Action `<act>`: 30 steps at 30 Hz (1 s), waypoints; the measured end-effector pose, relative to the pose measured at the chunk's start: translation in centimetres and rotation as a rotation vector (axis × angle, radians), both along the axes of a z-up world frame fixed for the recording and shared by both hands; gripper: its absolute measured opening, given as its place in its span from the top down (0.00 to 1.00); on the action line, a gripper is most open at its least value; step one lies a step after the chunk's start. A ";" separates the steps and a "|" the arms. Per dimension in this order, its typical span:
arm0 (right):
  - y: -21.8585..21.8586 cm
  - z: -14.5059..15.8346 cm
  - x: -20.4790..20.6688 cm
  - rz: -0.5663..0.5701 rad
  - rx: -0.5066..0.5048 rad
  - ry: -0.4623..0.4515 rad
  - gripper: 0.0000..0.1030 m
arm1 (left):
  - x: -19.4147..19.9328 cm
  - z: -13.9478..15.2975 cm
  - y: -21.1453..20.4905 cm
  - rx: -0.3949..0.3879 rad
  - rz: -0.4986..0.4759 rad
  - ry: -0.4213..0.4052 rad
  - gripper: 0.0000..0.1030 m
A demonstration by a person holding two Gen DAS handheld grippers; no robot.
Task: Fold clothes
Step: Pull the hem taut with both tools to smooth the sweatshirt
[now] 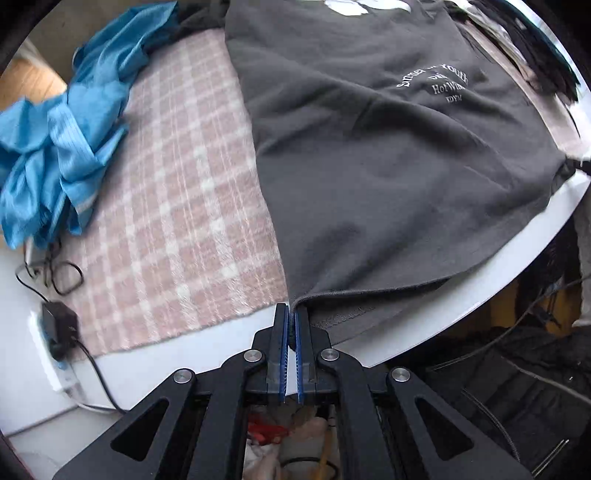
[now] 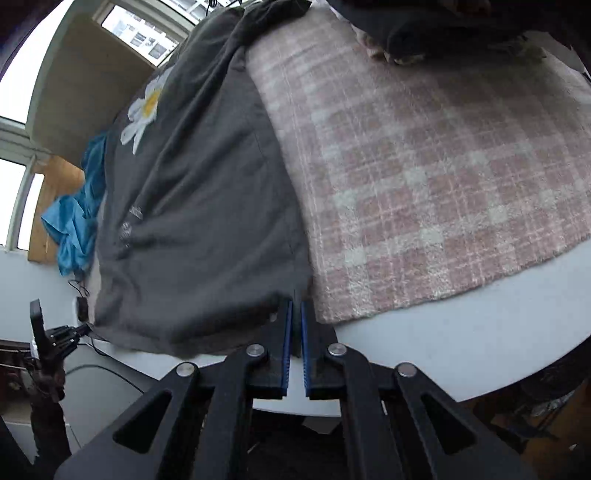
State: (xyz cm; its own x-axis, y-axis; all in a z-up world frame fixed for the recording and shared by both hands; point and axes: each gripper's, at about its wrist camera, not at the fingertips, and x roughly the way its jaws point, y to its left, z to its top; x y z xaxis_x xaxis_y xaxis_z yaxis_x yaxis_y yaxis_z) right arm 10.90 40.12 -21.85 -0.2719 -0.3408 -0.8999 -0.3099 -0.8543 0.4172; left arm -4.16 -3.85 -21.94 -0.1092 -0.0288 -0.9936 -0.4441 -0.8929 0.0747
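Left gripper (image 1: 291,325) pinches hem corner of your dark grey T-shirt (image 1: 388,155); right gripper (image 2: 295,317) clamps opposite corner. Shirt spread across pink checked blanket (image 1: 177,206), toward 12 o'clock. Side fold seemingly done; crosswise folds remain. Blue garment (image 1: 62,147) at 10 o'clock untouched.

Pink-white check blanket (image 1: 166,206) covers white table (image 1: 424,325); black adapter w/ cable (image 1: 59,325) at near-left edge; windows (image 2: 140,33) far left.
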 end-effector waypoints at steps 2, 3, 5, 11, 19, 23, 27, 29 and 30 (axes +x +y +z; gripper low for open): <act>0.0 0.3 0.4 0.028 0.080 -0.024 0.88 | -0.1 0.3 -0.4 0.018 0.017 0.002 0.97; -0.1 0.9 0.7 0.042 0.132 -0.014 0.88 | -0.2 0.5 -0.5 0.026 0.025 0.003 0.97; -0.4 2.4 1.4 0.080 0.220 0.018 0.88 | -0.2 1.0 -0.5 0.034 0.026 0.013 0.97; -3.5 1.9 0.9 0.177 0.180 0.017 0.79 | 0.2 1.3 0.0 0.038 0.005 0.022 0.97; -4.9 0.6 0.5 0.170 0.180 -0.010 0.79 | 0.8 1.2 0.1 0.050 0.010 0.027 0.97; -4.5 1.9 0.9 0.141 0.199 0.008 0.76 | 1.1 1.2 0.1 0.056 0.010 0.032 0.97; -4.6 1.7 0.7 0.142 0.188 -0.005 0.71 | 1.1 0.9 0.2 0.060 0.007 0.037 0.97; -5.1 1.1 0.4 0.163 0.189 -0.022 0.71 | 1.1 0.6 0.2 0.060 0.003 0.039 0.97; -5.3 0.7 0.2 0.173 0.189 -0.030 0.74 | 1.1 0.5 0.2 0.060 0.000 0.041 0.97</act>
